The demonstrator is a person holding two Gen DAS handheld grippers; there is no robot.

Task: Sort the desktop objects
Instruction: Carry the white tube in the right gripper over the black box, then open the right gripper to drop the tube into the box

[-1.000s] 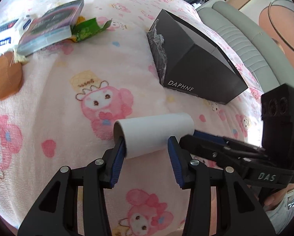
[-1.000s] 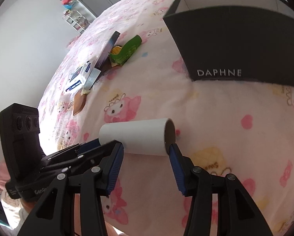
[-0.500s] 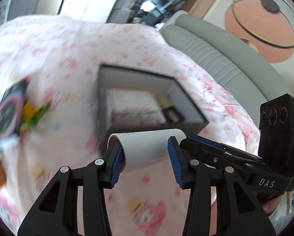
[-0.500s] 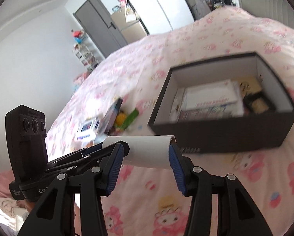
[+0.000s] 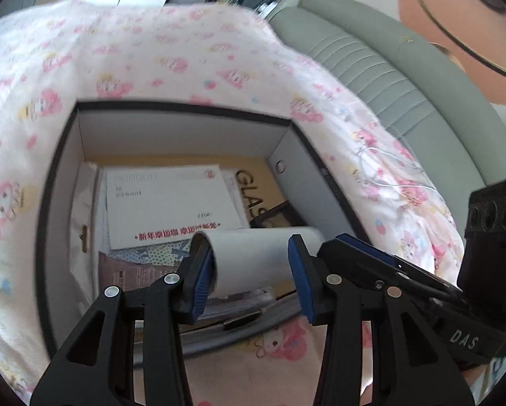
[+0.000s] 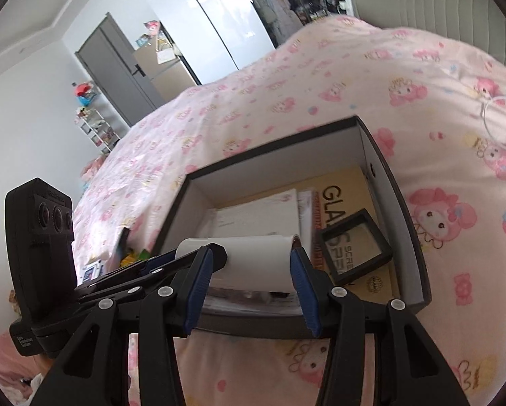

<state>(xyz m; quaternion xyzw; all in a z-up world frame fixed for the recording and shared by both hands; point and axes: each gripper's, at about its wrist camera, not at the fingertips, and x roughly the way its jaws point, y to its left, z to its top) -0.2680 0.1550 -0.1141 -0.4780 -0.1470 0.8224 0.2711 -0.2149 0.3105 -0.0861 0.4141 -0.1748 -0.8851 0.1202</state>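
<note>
two grippers pinch one smooth white paper roll (image 5: 253, 257) above the open black box (image 5: 185, 128): left gripper (image 5: 249, 282) on one end, right gripper (image 6: 251, 286) on the other. flat paper envelope (image 5: 171, 203) inside. soft pink cartoon blanket (image 5: 158, 54) under the box.

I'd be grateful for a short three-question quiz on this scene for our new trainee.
1. What lies between the fingers of the left hand-held gripper?
A) a green packet
B) a white roll
C) a small black frame
2. True or false: the black box has its lid on.
3. Which large letters can be read on the yellow sheet inside the box?

Key: 1 B. 2 False, it is open and papers show inside. 3 GLAS.
</note>
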